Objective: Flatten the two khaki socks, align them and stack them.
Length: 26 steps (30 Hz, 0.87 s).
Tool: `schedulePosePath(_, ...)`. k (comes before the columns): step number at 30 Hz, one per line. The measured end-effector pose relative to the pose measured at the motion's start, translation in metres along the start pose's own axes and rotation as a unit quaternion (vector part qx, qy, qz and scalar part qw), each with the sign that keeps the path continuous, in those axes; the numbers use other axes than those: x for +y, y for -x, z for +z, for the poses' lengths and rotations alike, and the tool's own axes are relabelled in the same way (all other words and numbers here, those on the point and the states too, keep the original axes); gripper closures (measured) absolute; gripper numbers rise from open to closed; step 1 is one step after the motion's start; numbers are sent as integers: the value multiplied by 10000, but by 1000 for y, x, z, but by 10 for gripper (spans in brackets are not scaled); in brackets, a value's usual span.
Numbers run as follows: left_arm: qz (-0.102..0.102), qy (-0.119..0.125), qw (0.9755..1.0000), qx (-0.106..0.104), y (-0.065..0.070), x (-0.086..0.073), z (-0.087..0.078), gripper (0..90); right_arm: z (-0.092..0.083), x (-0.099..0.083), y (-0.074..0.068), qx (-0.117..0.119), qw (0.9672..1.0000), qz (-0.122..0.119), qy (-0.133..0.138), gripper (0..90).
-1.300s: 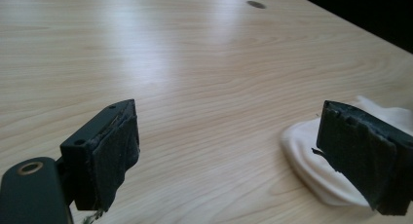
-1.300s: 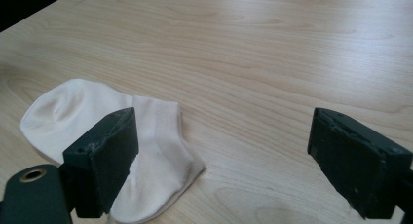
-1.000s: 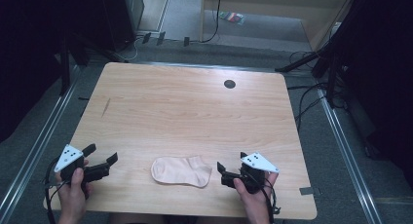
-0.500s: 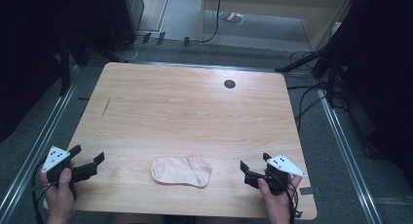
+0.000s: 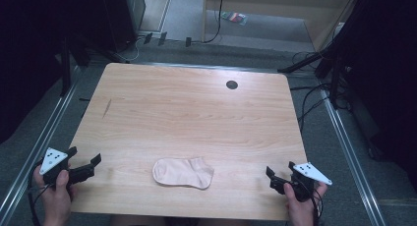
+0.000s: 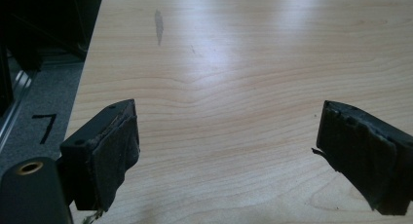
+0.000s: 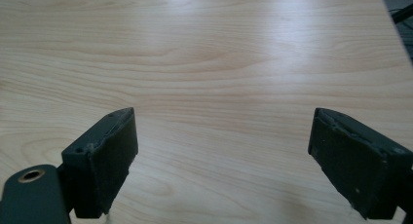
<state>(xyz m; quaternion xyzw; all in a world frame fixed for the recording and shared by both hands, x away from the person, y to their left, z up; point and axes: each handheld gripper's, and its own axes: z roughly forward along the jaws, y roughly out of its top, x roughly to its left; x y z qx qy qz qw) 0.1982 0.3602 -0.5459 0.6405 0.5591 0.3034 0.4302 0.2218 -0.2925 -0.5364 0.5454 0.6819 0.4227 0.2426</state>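
Grey floor and dark cables surround the pale wooden desk [image 5: 196, 113], which carries 1 small black round hole [image 5: 231, 84] near its far edge. On its near edge lies a flat pale-pink sock [image 5: 183, 172], between the 2 grippers and well apart from each. Left gripper [image 5: 81, 166] sits at the near-left corner, right gripper [image 5: 281, 176] at the near-right; both have jaws spread wide, grasping nothing.

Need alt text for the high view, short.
A pale pink sock lies flat near the front edge of a wooden table, untouched. The left gripper and right gripper, hand-held and open, sit apart from it at the front corners.
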Motion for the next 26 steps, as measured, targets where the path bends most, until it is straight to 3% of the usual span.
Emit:
schedulePosePath(2, 44, -55, 9999, 112, -2, -2, -2, 87, -3, -4, 10, -195, 9998, -30, -28, 109)
schedulePosePath(4, 55, -85, 9999, 89, -5, -3, -3, 87, -5, -7, 17, -339, 9994, -31, -69, 109)
schedulePosePath(9, -99, -32, 9999, -4, -7, -4, -3, 87, -11, -10, 32, -363, 9991, 218, 57, 109)
schedulePosePath(26, -178, 20, 9998, -105, -7, -5, 1, 87, -8, -10, 32, -318, 9992, 223, 15, 109)
